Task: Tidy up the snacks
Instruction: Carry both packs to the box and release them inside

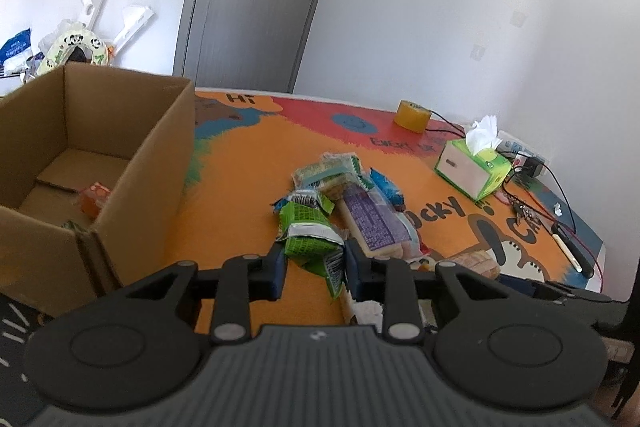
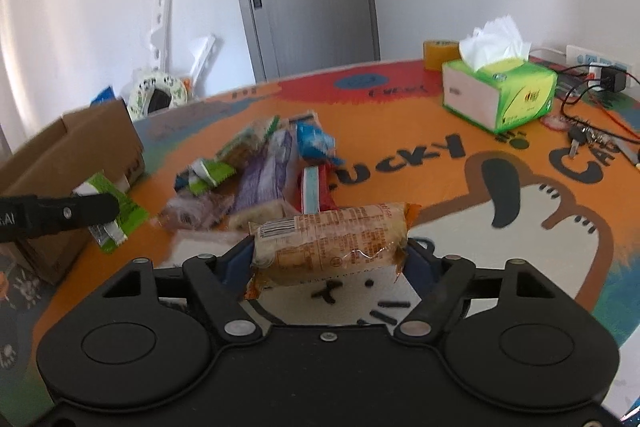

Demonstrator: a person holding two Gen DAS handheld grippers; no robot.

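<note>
Right, my left claw [image 1: 313, 259] is clamped on a green snack packet [image 1: 310, 235] with a white strip, held above the bench [image 1: 248, 187] beside the cardboard box [image 1: 132, 163]. My right claw [image 2: 330, 255] has a clear-wrapped brown bread roll [image 2: 332, 243] between its pads, which appear to press its ends (orange crimped). Inside the box lies one orange packet [image 1: 94, 197]. The remaining snack pile [image 1: 352, 195] sits mid-bench.

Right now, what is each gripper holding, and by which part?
The left gripper pinches a green snack packet across its middle. The right gripper brackets a clear-wrapped bread roll by its two ends.
</note>
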